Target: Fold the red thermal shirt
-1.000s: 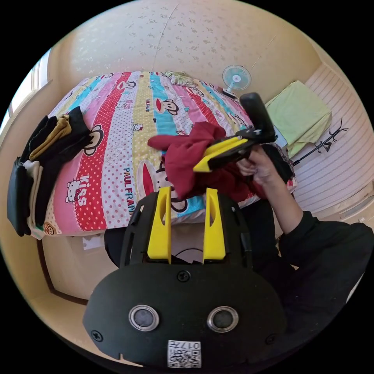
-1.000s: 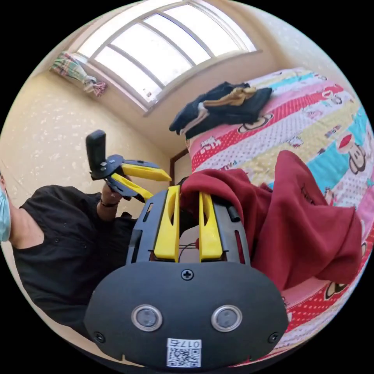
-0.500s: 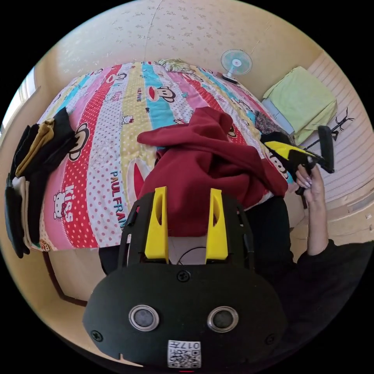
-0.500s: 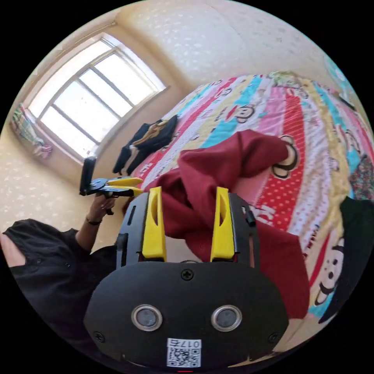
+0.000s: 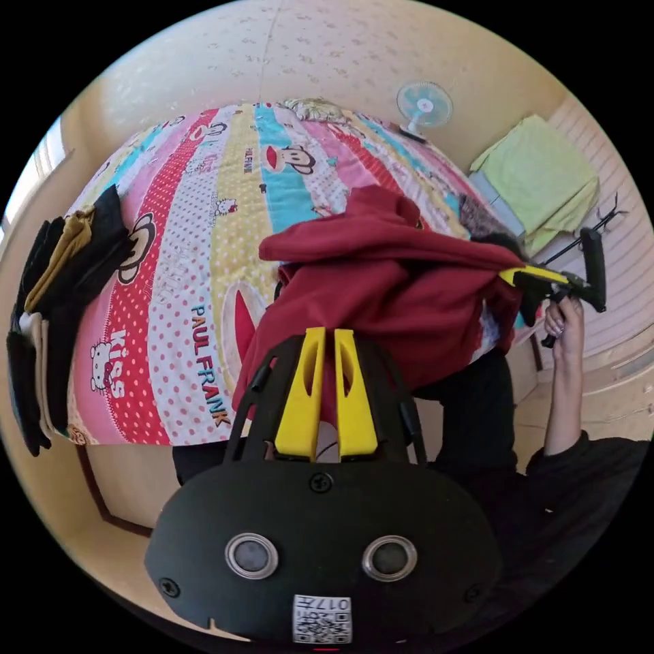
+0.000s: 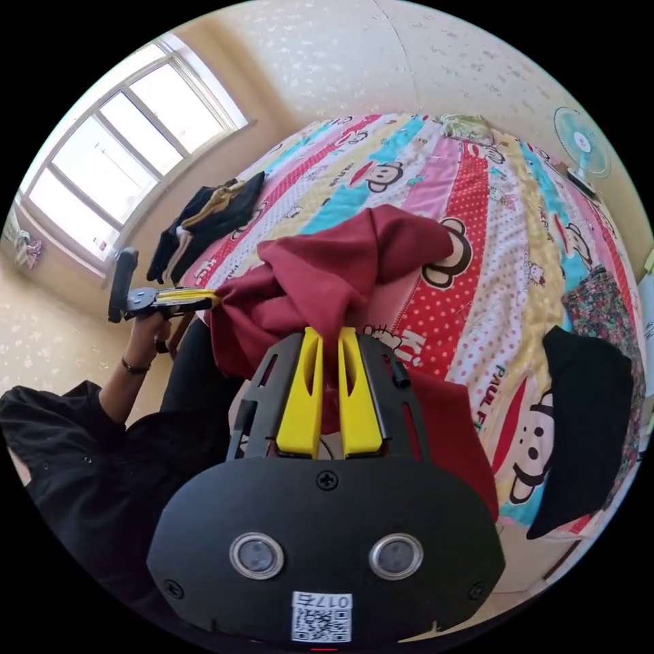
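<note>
The red thermal shirt (image 5: 381, 286) lies bunched at the near edge of the bed (image 5: 204, 225), stretched between the left gripper (image 5: 325, 340) and the right gripper (image 6: 328, 338), each clenched on a pinch of its cloth.

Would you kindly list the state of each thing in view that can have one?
Red shirt: bunched, unfolded, draped over the bed edge, gripped at two spots.
Left tongs: shut on red shirt.
Right tongs: shut on red shirt.
Dark clothes: piled at the bed's edge.
Fan: upright; running or not, unclear.
</note>
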Demonstrator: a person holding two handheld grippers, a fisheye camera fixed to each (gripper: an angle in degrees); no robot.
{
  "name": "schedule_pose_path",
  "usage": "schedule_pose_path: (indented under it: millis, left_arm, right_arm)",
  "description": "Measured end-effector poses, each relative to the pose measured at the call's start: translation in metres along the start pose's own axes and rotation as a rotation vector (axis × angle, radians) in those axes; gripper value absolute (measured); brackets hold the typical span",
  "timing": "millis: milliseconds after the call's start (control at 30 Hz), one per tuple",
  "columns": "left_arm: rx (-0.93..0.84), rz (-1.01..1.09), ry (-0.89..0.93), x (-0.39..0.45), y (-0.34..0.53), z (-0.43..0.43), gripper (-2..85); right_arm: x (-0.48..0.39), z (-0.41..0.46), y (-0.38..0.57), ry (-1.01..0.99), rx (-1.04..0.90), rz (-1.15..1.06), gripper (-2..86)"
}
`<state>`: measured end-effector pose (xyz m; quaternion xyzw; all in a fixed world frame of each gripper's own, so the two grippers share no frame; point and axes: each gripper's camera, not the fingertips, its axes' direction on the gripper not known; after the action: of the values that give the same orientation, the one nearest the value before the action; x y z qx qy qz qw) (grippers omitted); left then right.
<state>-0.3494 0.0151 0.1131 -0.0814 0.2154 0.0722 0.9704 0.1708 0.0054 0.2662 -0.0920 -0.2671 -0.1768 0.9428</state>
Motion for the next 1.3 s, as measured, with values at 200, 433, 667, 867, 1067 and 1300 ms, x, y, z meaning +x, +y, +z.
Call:
schedule_pose_path:
  millis: [200, 433, 667, 867, 1067, 1300]
  left_arm:
    - [0.32, 0.201, -0.145, 0.057, -0.03, -0.095, 1.2]
    - [0.127, 0.172, -0.118, 0.045, -0.072, -0.027, 3.5]
    - [-0.028, -0.023, -0.179, -0.024, 0.004, 0.037, 5.5]
    - [-0.123, -0.211, -0.021, -0.086, 0.047, 0.066, 14.8]
    - [-0.229, -0.269, 0.189, -0.089, 0.069, 0.139, 14.4]
    - [-0.231, -0.124, 0.277, -0.074, 0.071, 0.137, 3.4]
  right_arm:
    - [0.0, -0.12, 0.025, -0.071, 0.283, -0.006, 3.1]
    - [0.07, -0.069, 0.039, -0.001, 0.154, 0.242, 2.0]
    - [0.122, 0.027, 0.103, -0.11, -0.119, 0.409, 1.0]
    - [0.124, -0.026, 0.091, -0.319, 0.166, 0.33, 2.9]
    - [0.125, -0.009, 0.003, -0.028, 0.087, 0.24, 17.5]
    - [0.147, 0.074, -0.013, -0.218, -0.217, 0.166, 7.6]
